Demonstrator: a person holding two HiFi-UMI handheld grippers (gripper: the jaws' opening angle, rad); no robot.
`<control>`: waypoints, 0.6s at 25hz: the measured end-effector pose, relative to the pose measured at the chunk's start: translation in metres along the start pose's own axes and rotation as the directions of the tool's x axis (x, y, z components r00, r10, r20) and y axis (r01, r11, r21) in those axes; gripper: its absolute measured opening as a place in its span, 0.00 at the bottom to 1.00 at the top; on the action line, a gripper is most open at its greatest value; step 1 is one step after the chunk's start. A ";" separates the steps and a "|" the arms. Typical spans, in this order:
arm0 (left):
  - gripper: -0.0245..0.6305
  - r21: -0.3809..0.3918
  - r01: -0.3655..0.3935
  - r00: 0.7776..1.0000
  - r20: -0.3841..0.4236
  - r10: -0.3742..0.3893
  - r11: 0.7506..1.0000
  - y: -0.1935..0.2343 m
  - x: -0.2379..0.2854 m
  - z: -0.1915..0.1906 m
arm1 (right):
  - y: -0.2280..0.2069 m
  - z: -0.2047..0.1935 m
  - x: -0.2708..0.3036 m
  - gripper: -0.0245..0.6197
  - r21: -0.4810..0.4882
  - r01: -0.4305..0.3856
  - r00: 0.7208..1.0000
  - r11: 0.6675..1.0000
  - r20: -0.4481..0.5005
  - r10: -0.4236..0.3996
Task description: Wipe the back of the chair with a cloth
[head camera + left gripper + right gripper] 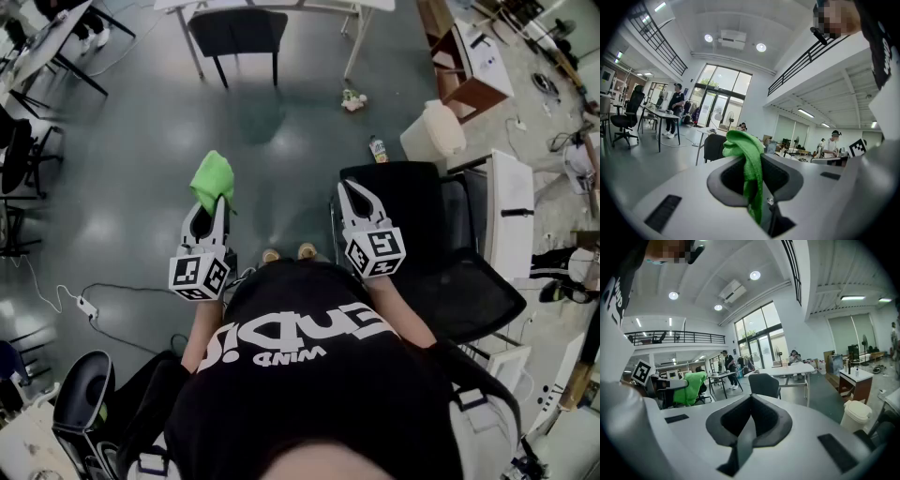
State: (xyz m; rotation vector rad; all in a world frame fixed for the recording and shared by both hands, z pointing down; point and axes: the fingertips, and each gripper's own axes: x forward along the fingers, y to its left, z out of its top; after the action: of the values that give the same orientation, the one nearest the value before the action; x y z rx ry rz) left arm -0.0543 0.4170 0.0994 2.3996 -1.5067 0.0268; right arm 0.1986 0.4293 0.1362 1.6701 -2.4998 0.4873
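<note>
My left gripper is shut on a bright green cloth, held out over the grey floor. In the left gripper view the cloth bunches above the jaws and hangs down between them. A black office chair stands at my right, its backrest nearest me. My right gripper hovers over the backrest's left edge, shut with nothing in it. In the right gripper view its jaws meet at the tips, and the green cloth shows to the left.
A dark chair sits at a white table ahead. A cream bin, a bottle and a brown cabinet are at the right. A cable with a power strip lies on the left floor. Another black chair is behind me on the left.
</note>
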 end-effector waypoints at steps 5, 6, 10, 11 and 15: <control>0.15 0.007 0.019 1.000 0.004 -0.019 1.000 0.001 0.005 0.006 | 0.002 0.005 0.007 0.02 0.002 0.005 1.000 1.000 0.016 -0.005; 0.15 0.006 0.022 1.000 0.003 -0.022 1.000 0.002 0.005 0.006 | 0.004 0.006 0.008 0.02 0.005 0.005 1.000 1.000 0.019 -0.005; 0.15 0.011 0.038 0.999 0.005 -0.038 0.999 0.012 0.001 0.006 | 0.016 0.000 0.012 0.02 0.015 -0.003 1.000 1.000 0.026 0.003; 0.15 0.015 0.047 0.999 0.010 -0.047 0.999 0.014 0.000 0.006 | 0.020 -0.004 0.014 0.02 0.006 -0.001 1.000 1.000 0.016 0.001; 0.15 0.015 0.079 0.997 0.026 -0.079 0.997 0.024 0.002 0.006 | 0.025 -0.023 0.021 0.02 -0.027 0.010 1.000 1.000 -0.026 -0.010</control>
State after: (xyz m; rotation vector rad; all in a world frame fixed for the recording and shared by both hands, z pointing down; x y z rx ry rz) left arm -0.0752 0.4045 0.0998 2.4773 -1.4263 -0.0121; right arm 0.1648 0.4263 0.1578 1.6551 -2.4673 0.4700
